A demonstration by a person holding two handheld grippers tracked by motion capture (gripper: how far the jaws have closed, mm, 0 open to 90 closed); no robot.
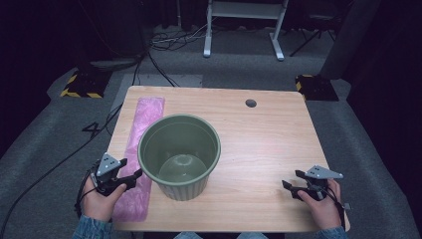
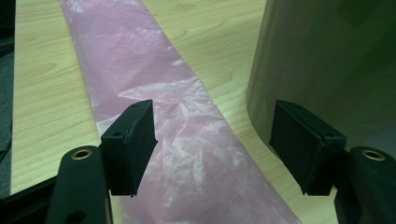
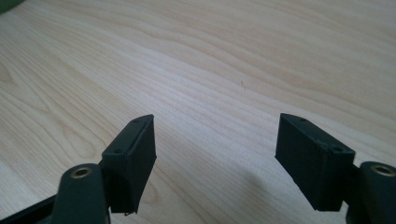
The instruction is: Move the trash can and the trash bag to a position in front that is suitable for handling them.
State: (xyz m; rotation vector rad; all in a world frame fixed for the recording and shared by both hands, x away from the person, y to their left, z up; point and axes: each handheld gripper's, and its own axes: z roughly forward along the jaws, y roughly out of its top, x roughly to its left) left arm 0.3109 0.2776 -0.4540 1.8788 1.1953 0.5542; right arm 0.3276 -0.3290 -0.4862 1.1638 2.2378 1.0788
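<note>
An empty green ribbed bin stands upright on the wooden table, left of centre. A folded pink plastic bag lies flat in a long strip along the table's left side, just left of the bin. My left gripper hovers open over the near end of the bag, close to the bin's base. In the left gripper view the pink bag runs between the jaws of that gripper and the bin's wall rises at the right. My right gripper is open near the table's front right; its own view shows it above bare table.
A small round grommet hole sits near the table's far edge. Cables trail over the grey floor behind and to the left. A white desk frame stands farther back.
</note>
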